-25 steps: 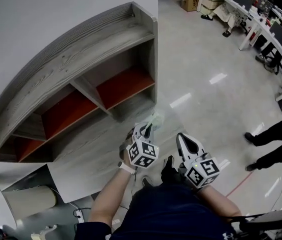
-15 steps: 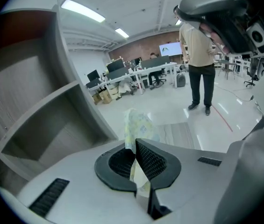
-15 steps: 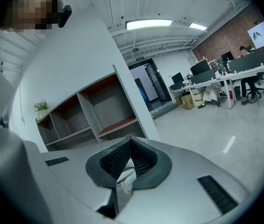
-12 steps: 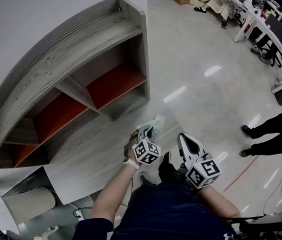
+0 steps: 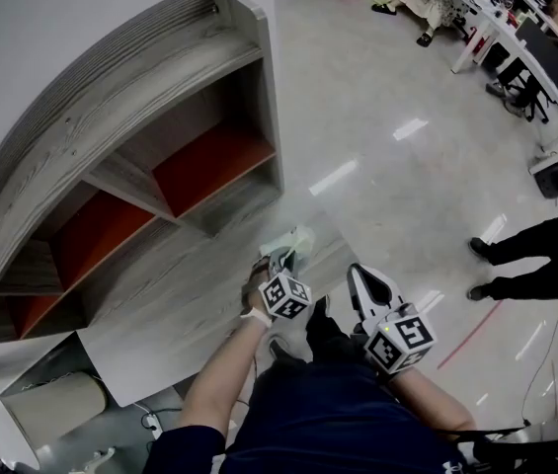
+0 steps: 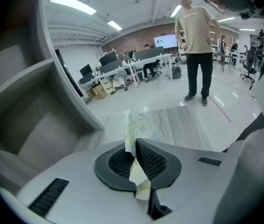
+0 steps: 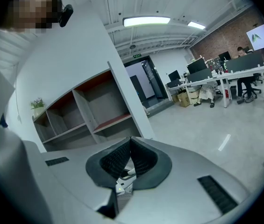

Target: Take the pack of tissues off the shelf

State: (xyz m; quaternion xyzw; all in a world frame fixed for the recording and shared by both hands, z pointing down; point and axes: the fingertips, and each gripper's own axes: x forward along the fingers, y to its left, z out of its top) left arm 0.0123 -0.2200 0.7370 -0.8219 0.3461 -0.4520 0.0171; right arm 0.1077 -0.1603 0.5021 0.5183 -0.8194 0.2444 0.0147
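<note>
A pale green patterned pack of tissues (image 5: 295,240) (image 6: 135,125) hangs clear of the shelf, pinched by one edge in my left gripper (image 5: 280,258) (image 6: 135,143), which is shut on it. The grey wooden shelf (image 5: 120,156) (image 7: 87,106) with red back panels stands to the left, and the compartments I can see hold nothing. My right gripper (image 5: 359,273) (image 7: 131,140) sits just right of the left one, close to my body. Its jaws are shut with nothing between them.
A grey wood-grain board (image 5: 160,304) lies on the floor under the grippers. A person in a beige shirt and dark trousers (image 6: 197,36) (image 5: 525,265) stands to the right. Desks and chairs (image 5: 501,28) line the far side. A white cylinder (image 5: 51,403) lies at lower left.
The shelf has drifted left in the head view. My left gripper, still holding the pack, has come slightly lower and closer to my body. The right gripper has barely moved.
</note>
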